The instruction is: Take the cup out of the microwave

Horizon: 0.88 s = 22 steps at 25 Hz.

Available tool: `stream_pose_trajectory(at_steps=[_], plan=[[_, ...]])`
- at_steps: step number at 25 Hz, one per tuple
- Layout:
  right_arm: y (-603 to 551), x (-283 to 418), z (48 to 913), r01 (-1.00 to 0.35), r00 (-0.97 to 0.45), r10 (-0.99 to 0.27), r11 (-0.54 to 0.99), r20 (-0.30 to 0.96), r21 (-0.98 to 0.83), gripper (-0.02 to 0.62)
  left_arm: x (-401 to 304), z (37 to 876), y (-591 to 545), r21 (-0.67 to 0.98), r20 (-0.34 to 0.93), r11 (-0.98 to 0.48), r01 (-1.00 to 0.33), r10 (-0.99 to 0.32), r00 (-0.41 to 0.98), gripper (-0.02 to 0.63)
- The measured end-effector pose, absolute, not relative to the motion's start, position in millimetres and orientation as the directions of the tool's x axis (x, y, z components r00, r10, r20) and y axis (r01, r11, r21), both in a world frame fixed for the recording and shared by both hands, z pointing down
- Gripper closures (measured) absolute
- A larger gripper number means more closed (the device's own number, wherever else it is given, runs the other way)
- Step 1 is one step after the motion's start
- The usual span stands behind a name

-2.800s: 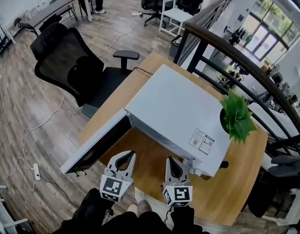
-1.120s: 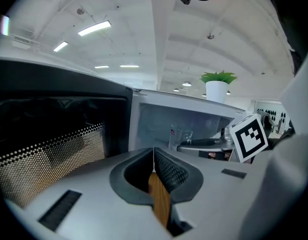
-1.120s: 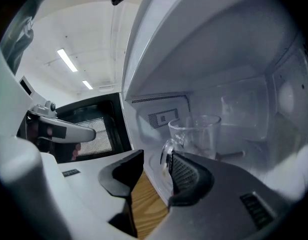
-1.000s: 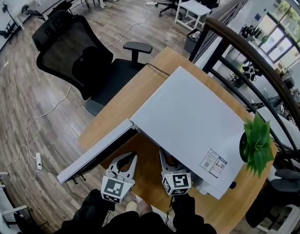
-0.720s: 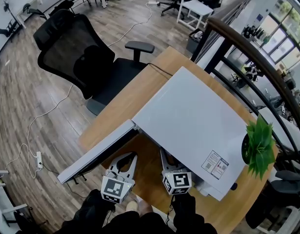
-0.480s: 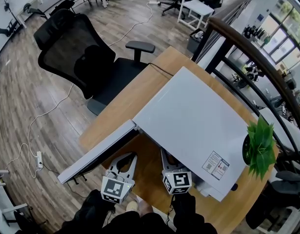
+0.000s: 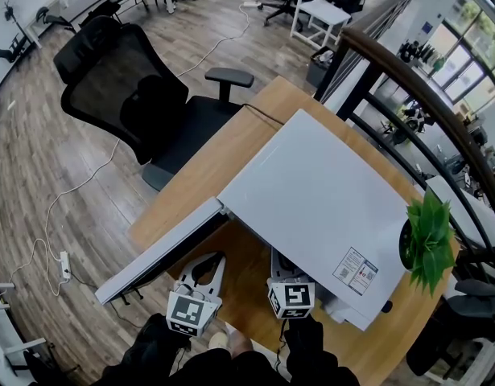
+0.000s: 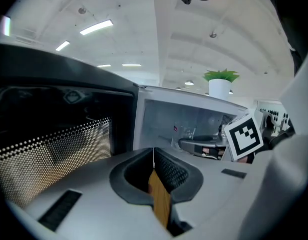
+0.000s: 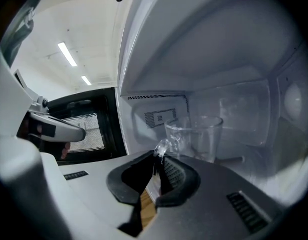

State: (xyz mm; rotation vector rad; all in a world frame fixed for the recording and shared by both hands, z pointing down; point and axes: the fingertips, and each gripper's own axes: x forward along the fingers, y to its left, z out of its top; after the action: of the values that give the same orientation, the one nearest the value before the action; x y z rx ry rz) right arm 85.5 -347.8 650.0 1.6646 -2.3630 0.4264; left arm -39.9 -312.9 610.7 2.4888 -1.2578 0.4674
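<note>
Now right claw (image 9: 156, 159) closing on handle of glass cup (image 9: 199, 134) inside microwave (image 7: 311, 191); was wide open a sec ago. Left claw (image 8: 154, 150) clenched, empty, hasn't moved.

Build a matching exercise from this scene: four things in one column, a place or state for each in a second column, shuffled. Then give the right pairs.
Things
1. clear glass cup with a handle
2. door of the white box-shaped microwave
3. black mesh office chair
4. left gripper

Places or states
A. jaws together, nothing between them
B. on the wooden floor beside the desk
C. inside the microwave's cavity
D. swung open

Pairs: 1-C, 2-D, 3-B, 4-A
</note>
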Motion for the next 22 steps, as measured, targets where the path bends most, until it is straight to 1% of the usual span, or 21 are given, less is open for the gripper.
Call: stream_pose_trajectory(at_steps=[22], plan=[[-305, 71, 627, -0.923, -0.381, -0.874, 0.344, 0.301, -0.17, 0.574, -51, 589, -284, 0.114, 0.394, -0.574, -0.811, -0.723, 0.567, 0.578]])
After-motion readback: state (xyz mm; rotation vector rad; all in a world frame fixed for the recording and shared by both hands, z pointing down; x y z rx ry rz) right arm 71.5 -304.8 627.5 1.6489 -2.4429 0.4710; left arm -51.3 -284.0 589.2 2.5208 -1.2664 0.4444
